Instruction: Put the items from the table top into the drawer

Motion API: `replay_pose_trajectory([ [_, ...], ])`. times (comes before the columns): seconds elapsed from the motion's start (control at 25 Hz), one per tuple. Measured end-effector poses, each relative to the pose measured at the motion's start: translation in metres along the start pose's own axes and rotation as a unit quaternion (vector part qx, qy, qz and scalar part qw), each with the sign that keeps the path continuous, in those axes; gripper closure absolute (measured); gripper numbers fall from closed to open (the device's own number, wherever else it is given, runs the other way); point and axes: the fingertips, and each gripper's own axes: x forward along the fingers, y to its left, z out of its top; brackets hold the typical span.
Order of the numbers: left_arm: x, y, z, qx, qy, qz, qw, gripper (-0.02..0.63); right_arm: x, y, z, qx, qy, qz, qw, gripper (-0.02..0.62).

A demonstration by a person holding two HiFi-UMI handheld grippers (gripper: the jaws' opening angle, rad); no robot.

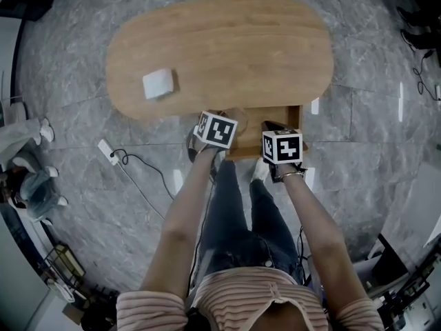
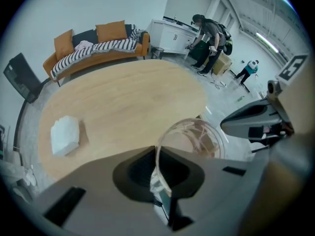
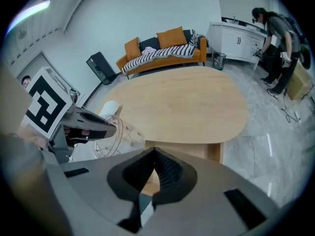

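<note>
A clear round cup [image 2: 194, 137] hangs over the near edge of the oval wooden table [image 1: 227, 47], and my left gripper [image 2: 156, 150] is shut on its thin wall. In the head view the cup [image 1: 235, 116] sits just beyond the left marker cube, beside the open wooden drawer [image 1: 251, 127]. My right gripper [image 3: 154, 152] is over the drawer [image 3: 199, 151] with its jaws together and nothing between them. From the right gripper view, the left gripper [image 3: 93, 122] and cup [image 3: 116, 132] show at the left. A white block-shaped item [image 1: 158, 83] lies on the table's left part, also seen in the left gripper view [image 2: 65, 134].
A power strip [image 1: 108, 151] with a cable lies on the marble floor left of my legs. An orange sofa [image 3: 162, 50] stands beyond the table. A person [image 2: 209, 38] bends over by white cabinets at the far side. Someone's feet [image 1: 31, 133] show at the head view's left edge.
</note>
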Motion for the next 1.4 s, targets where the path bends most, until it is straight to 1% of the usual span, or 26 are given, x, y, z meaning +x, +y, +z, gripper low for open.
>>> replay_pose_trajectory([
  [0.2, 0.019, -0.039, -0.022, -0.004, 0.010, -0.004, 0.9999, 0.581, -0.009, -0.026, -0.034, 0.002, 0.008, -0.005, 1.000, 0.586],
  [0.44, 0.049, -0.060, -0.046, -0.016, 0.021, 0.002, 0.9997, 0.581, -0.001, -0.041, -0.065, -0.001, 0.018, -0.003, 1.000, 0.586],
  [0.84, 0.118, -0.081, -0.070, -0.026, 0.034, 0.032, 0.9985, 0.581, 0.033, -0.062, -0.105, -0.004, 0.031, 0.008, 0.999, 0.586],
  [1.04, 0.152, -0.086, -0.080, -0.037, 0.041, 0.048, 0.9973, 0.581, 0.053, -0.074, -0.125, -0.001, 0.043, 0.006, 0.999, 0.586],
  [1.4, 0.192, -0.087, -0.094, -0.044, 0.052, 0.075, 0.9949, 0.581, 0.078, -0.092, -0.151, 0.012, 0.054, 0.000, 0.998, 0.586],
])
